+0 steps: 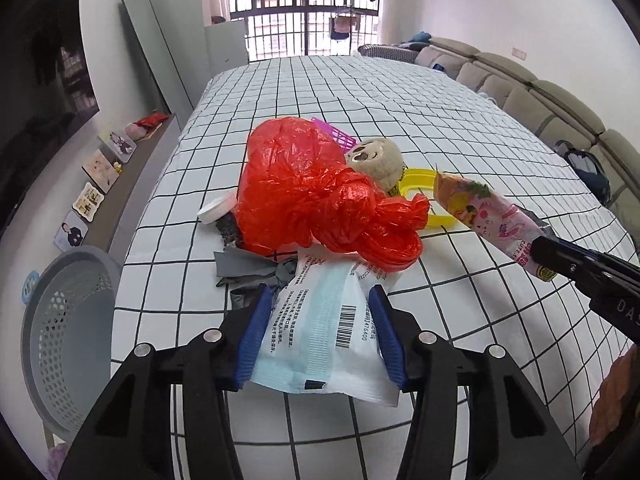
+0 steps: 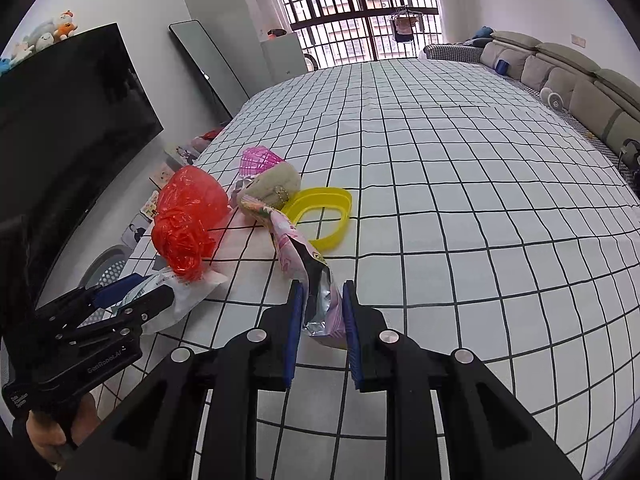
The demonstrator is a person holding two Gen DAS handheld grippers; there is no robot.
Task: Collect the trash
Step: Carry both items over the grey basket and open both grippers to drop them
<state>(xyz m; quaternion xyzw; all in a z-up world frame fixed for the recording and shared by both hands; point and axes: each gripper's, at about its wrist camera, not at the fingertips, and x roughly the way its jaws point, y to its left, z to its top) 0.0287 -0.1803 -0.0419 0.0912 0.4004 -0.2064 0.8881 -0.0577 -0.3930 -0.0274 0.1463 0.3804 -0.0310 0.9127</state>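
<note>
My left gripper (image 1: 320,296) is shut on a white and pale blue plastic packet (image 1: 320,320) with a barcode, at the near edge of the checked table (image 1: 400,92). The packet also shows in the right wrist view (image 2: 176,292), held by the left gripper (image 2: 132,292). My right gripper (image 2: 322,292) is shut on a pink cartoon snack wrapper (image 2: 296,248), lifted off the table; it shows in the left wrist view (image 1: 484,216) too. A crumpled red plastic bag (image 1: 316,196) lies just beyond the packet, over grey scraps (image 1: 244,268).
A plush toy (image 1: 376,160), a pink basket (image 1: 336,132), a yellow ring lid (image 1: 424,196) and a white cap (image 1: 216,210) lie behind the red bag. A grey perforated bin (image 1: 68,336) stands on the floor left of the table. A sofa (image 1: 540,96) runs along the right.
</note>
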